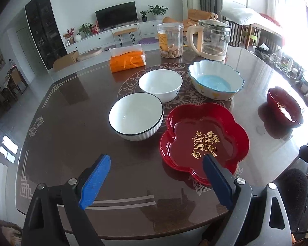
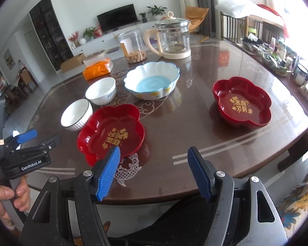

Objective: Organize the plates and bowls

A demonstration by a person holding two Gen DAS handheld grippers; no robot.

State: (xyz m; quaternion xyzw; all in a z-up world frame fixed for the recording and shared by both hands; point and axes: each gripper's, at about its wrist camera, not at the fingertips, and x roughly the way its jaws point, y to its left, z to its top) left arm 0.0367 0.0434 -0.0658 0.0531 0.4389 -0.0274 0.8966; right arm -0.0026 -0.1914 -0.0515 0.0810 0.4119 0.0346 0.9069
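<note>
On the dark table stand two white bowls, a ribbed one (image 1: 136, 116) (image 2: 76, 114) and a plain one (image 1: 160, 84) (image 2: 100, 90). A scalloped white dish with a blue bottom (image 1: 215, 79) (image 2: 152, 80) stands behind them. A red flower-shaped plate (image 1: 203, 141) (image 2: 110, 131) lies near the front edge, and a second red one (image 1: 284, 106) (image 2: 241, 103) stands at the right. My left gripper (image 1: 157, 158) is open and empty, above the table just before the near red plate. My right gripper (image 2: 154, 151) is open and empty over the front edge.
An orange tissue pack (image 1: 126, 60) (image 2: 98, 68), a clear jar with nuts (image 1: 170, 40) (image 2: 133, 46) and a glass kettle (image 1: 212, 39) (image 2: 172, 39) stand at the back of the table (image 1: 76, 123). Clutter lines the right side (image 2: 277, 57). The left gripper's body shows in the right wrist view (image 2: 22, 155).
</note>
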